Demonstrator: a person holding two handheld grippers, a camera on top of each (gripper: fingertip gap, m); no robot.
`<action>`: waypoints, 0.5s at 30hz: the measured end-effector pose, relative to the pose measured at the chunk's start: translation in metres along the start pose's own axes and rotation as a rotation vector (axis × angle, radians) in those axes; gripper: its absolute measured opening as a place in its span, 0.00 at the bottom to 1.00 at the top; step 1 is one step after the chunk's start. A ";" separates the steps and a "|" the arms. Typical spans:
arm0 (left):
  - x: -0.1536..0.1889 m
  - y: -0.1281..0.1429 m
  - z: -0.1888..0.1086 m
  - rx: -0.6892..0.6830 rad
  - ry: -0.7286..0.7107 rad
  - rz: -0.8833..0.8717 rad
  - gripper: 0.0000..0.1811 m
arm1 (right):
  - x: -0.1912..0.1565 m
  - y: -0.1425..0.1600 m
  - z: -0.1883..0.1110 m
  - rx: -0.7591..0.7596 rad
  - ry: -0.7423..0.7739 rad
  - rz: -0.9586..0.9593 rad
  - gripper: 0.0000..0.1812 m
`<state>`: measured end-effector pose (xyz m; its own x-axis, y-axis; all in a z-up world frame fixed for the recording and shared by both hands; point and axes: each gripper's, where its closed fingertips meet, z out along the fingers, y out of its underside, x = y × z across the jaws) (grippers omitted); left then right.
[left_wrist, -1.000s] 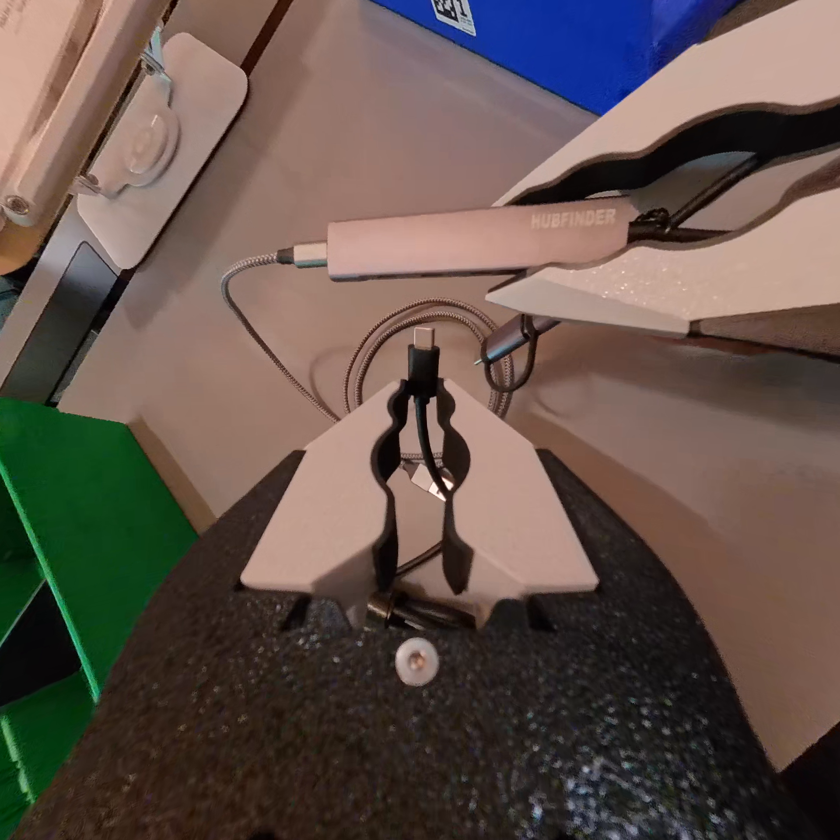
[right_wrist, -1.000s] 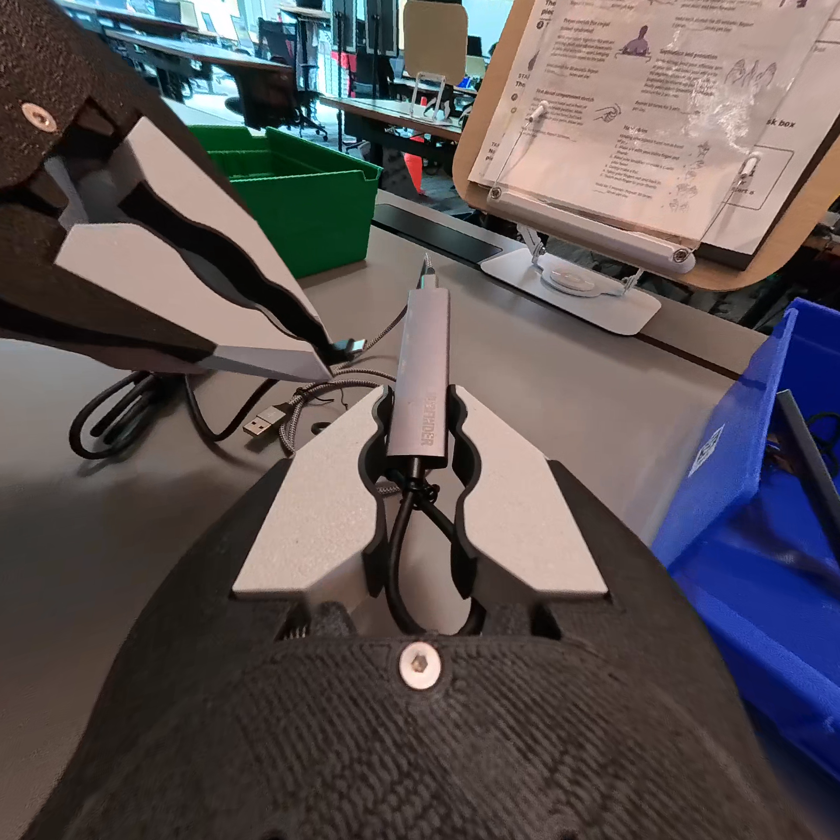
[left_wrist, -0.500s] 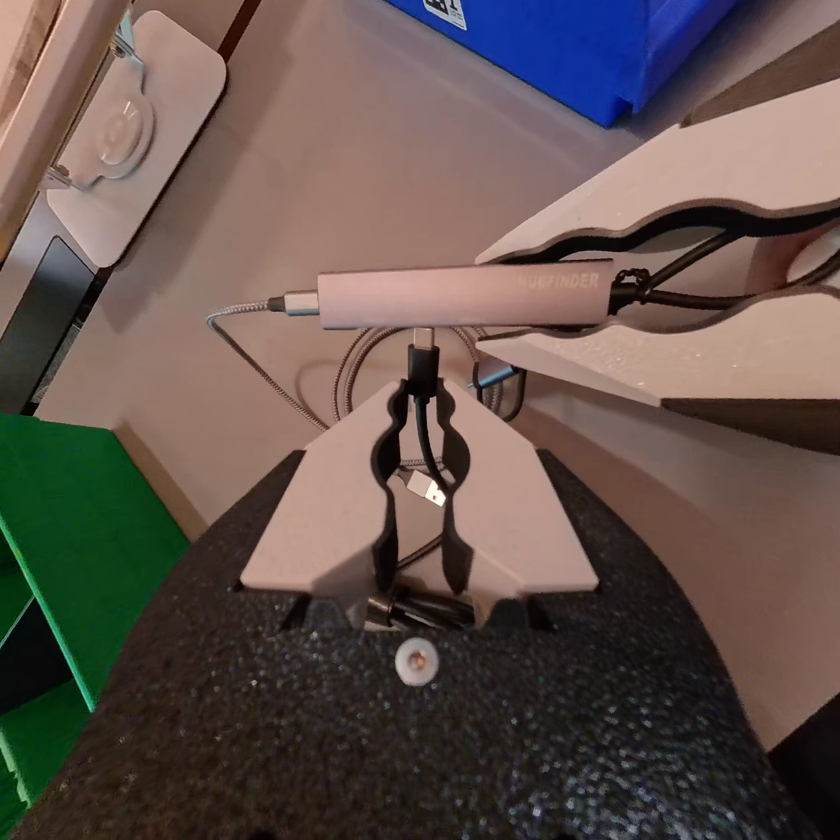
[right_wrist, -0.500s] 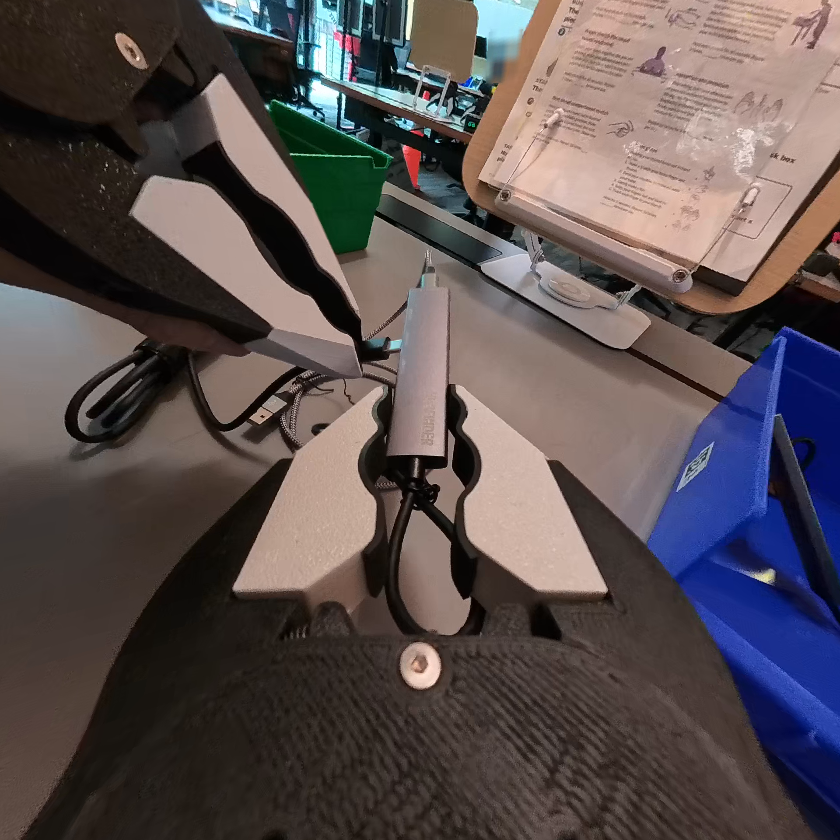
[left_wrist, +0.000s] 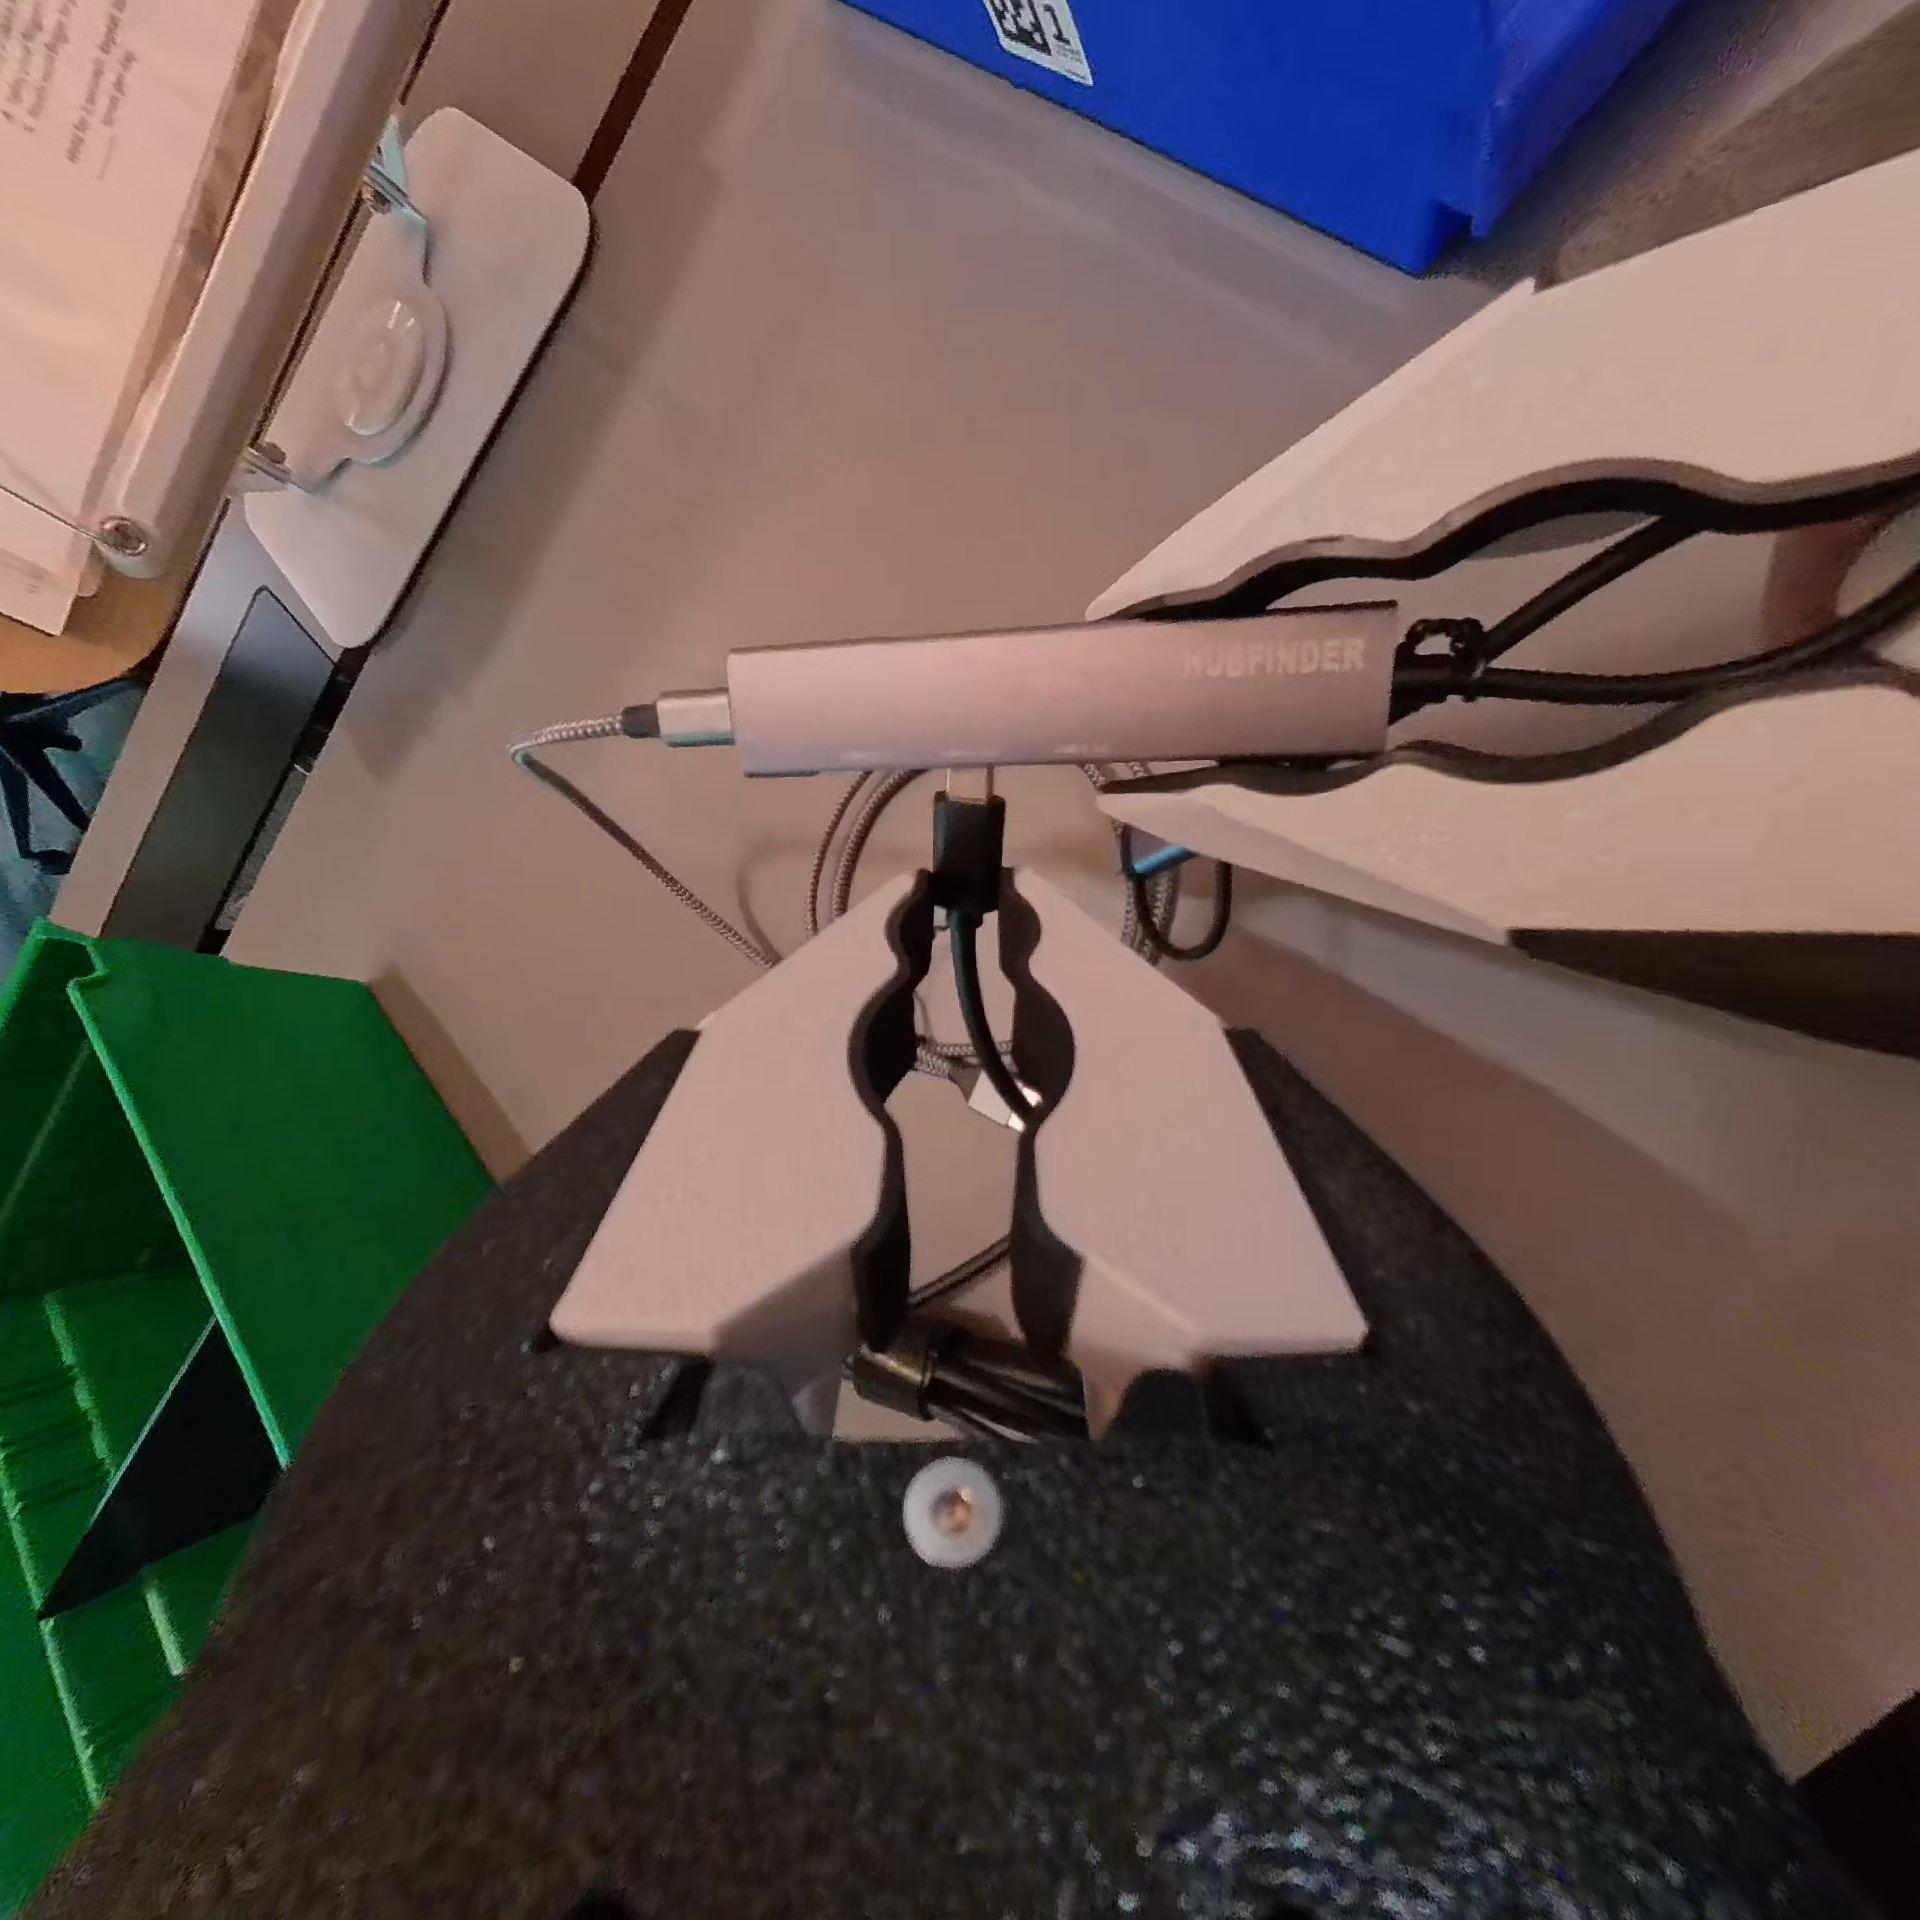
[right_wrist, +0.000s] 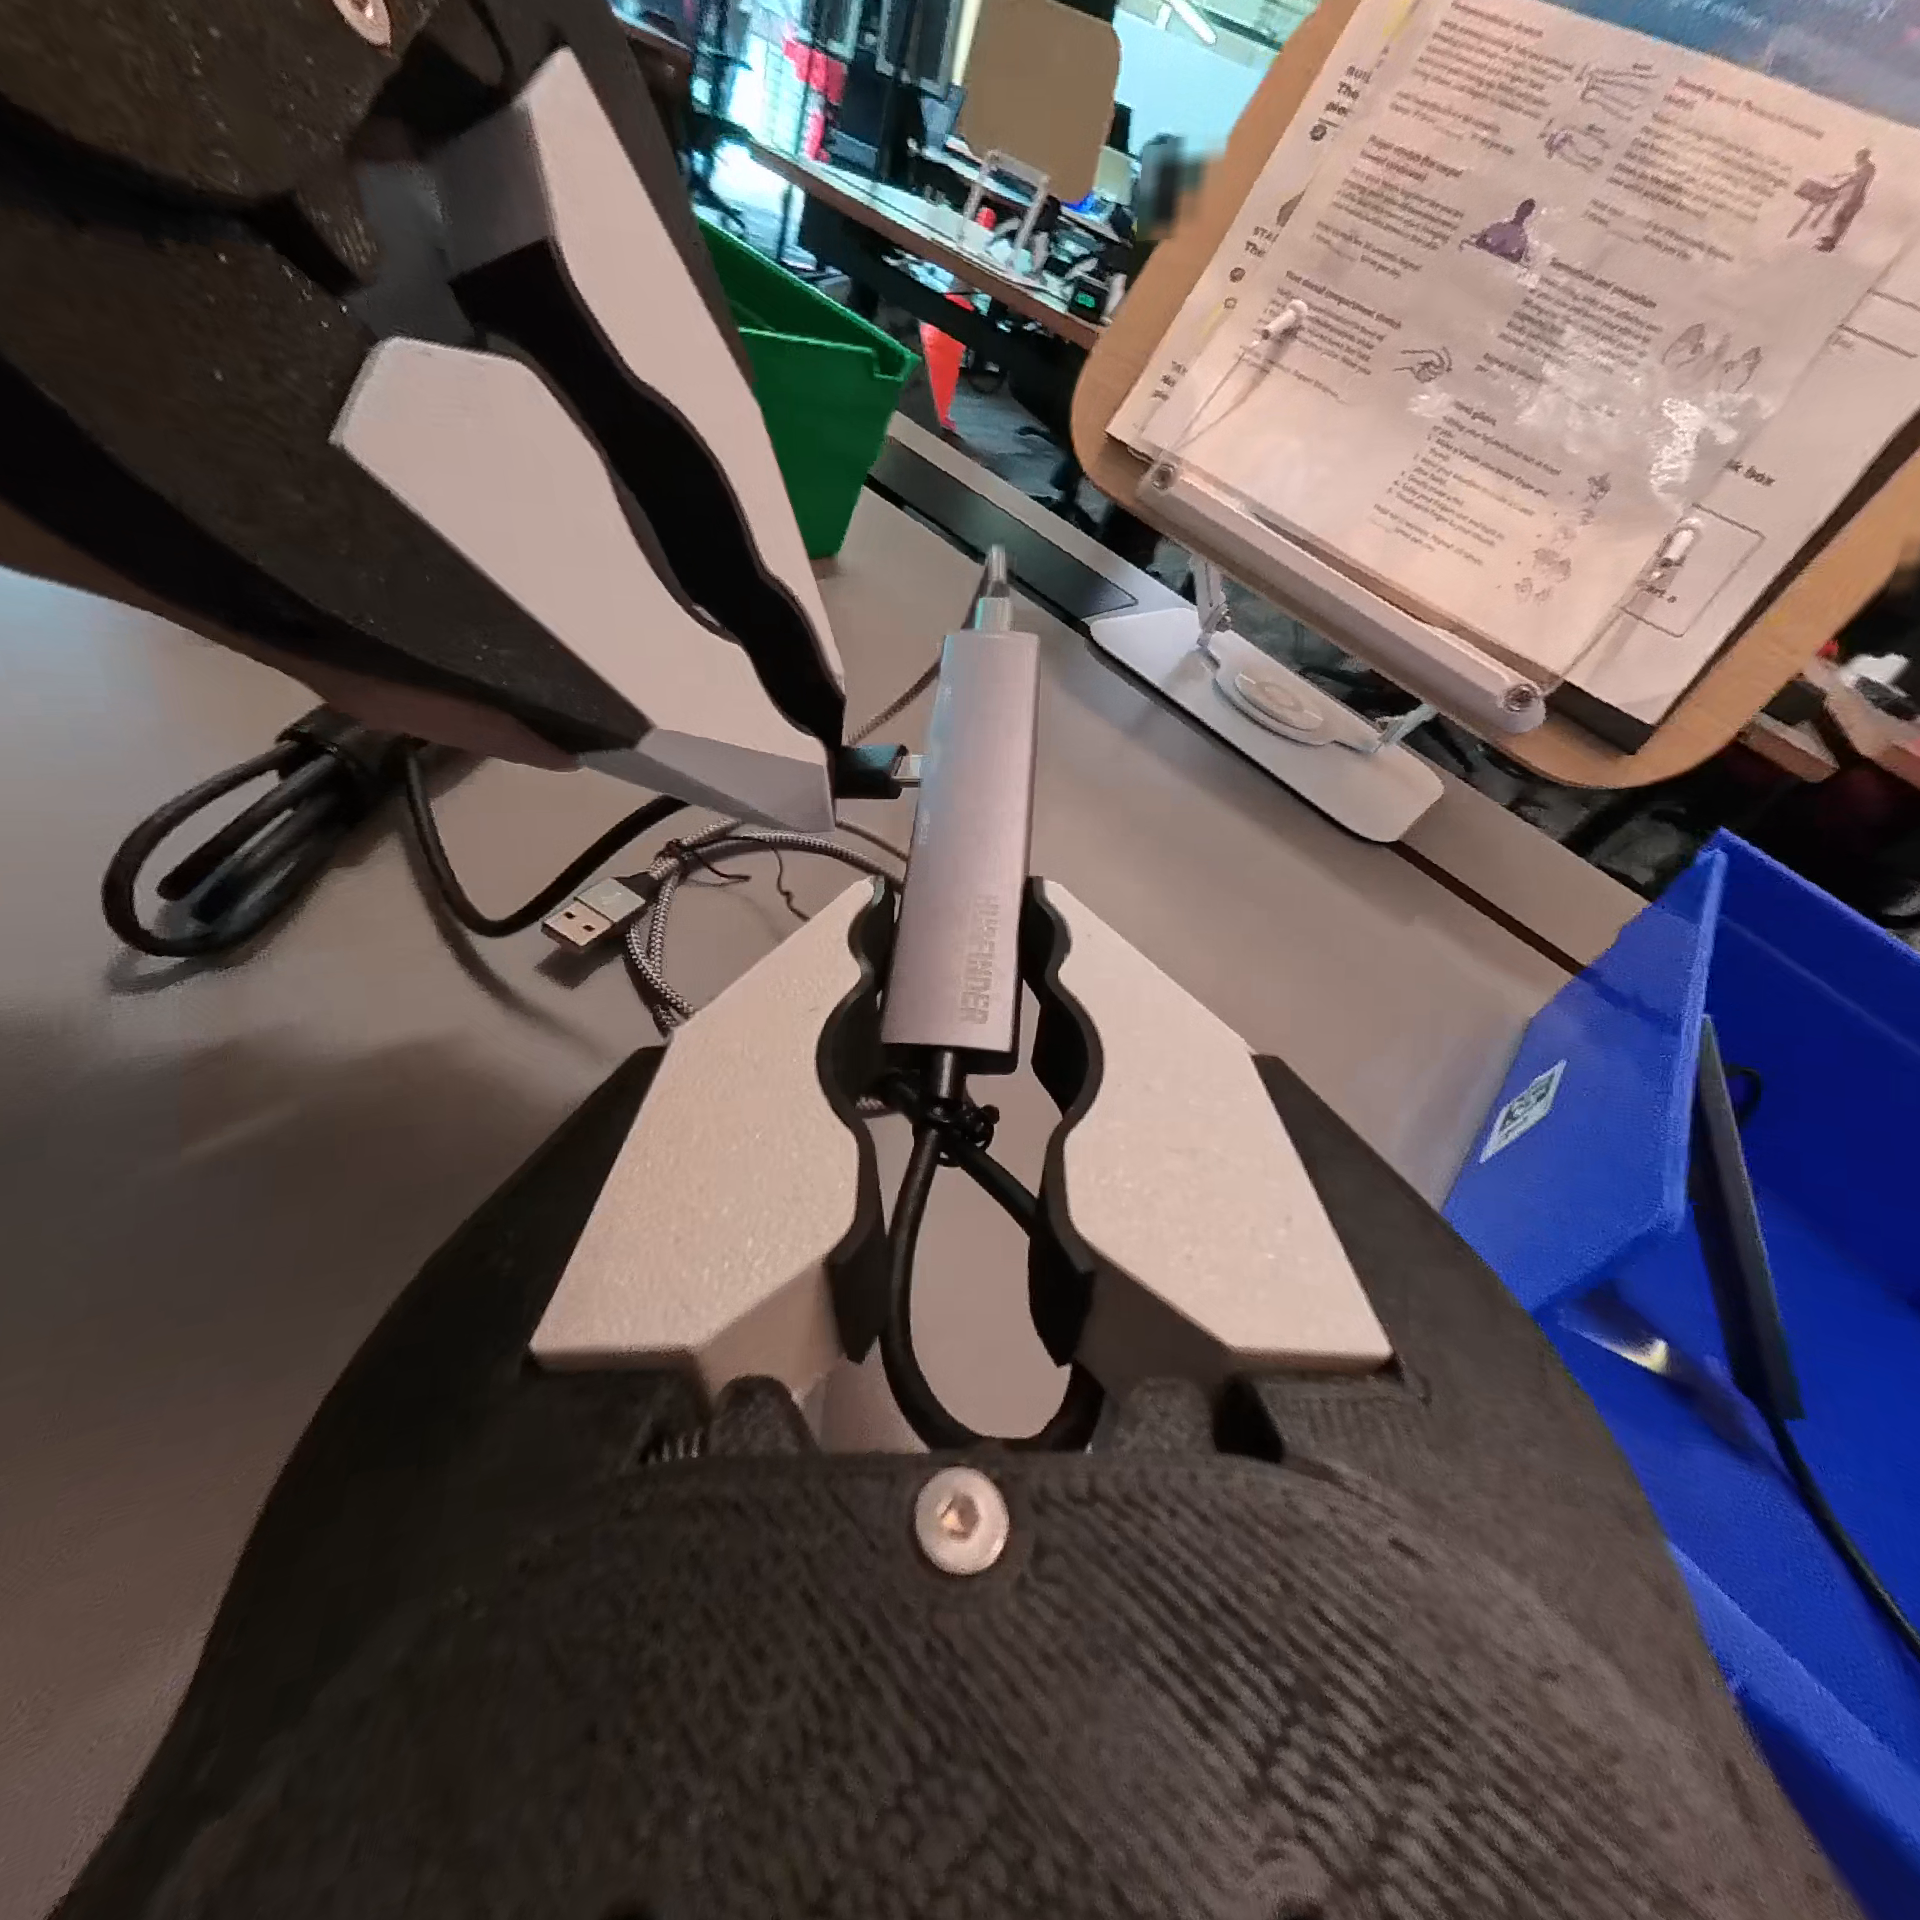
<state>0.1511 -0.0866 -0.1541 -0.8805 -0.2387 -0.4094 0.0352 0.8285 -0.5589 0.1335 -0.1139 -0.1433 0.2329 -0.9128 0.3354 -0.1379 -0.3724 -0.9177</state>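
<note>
Both tongs clamped: right on a grey metal hub bar, left on a black cable plug meeting the hub's side.

Right tongs (right_wrist: 961, 935), lower centre of the right wrist view, are narrowed tight on the slim grey rectangular metal hub (right_wrist: 971, 831), its black lead looped back between the fingers (right_wrist: 1164, 1174). Left tongs (left_wrist: 961, 899), centre of the left wrist view, are pinched on the black cable plug (left_wrist: 966, 831), whose silver tip touches the hub's underside edge (left_wrist: 1049, 701); how deep it sits cannot be told. A braided grey cable (left_wrist: 582, 738) leaves the hub's far end. Beneath, on the grey desk (right_wrist: 260, 1091), lie a bundled black cable (right_wrist: 239, 821) and a silver flat plug (right_wrist: 587, 920). Beyond: green plastic bin (right_wrist: 821, 416) upper centre, blue plastic bin (right_wrist: 1662, 1143) at right, wooden document stand with printed sheets (right_wrist: 1507, 364) upper right.
</note>
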 end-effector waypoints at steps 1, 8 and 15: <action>0.000 0.001 0.000 -0.008 -0.005 -0.006 0.05 | -0.001 0.000 0.001 -0.009 0.013 0.000 0.13; -0.001 0.002 0.001 -0.009 -0.009 -0.025 0.05 | -0.005 -0.001 0.002 0.008 0.013 -0.020 0.13; -0.001 -0.006 -0.005 0.040 -0.046 0.010 0.04 | -0.002 -0.007 -0.002 0.046 -0.011 -0.037 0.13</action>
<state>0.1491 -0.0888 -0.1467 -0.8572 -0.2544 -0.4478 0.0637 0.8104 -0.5824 0.1321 -0.1099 -0.1375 0.2479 -0.8964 0.3676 -0.0842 -0.3979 -0.9136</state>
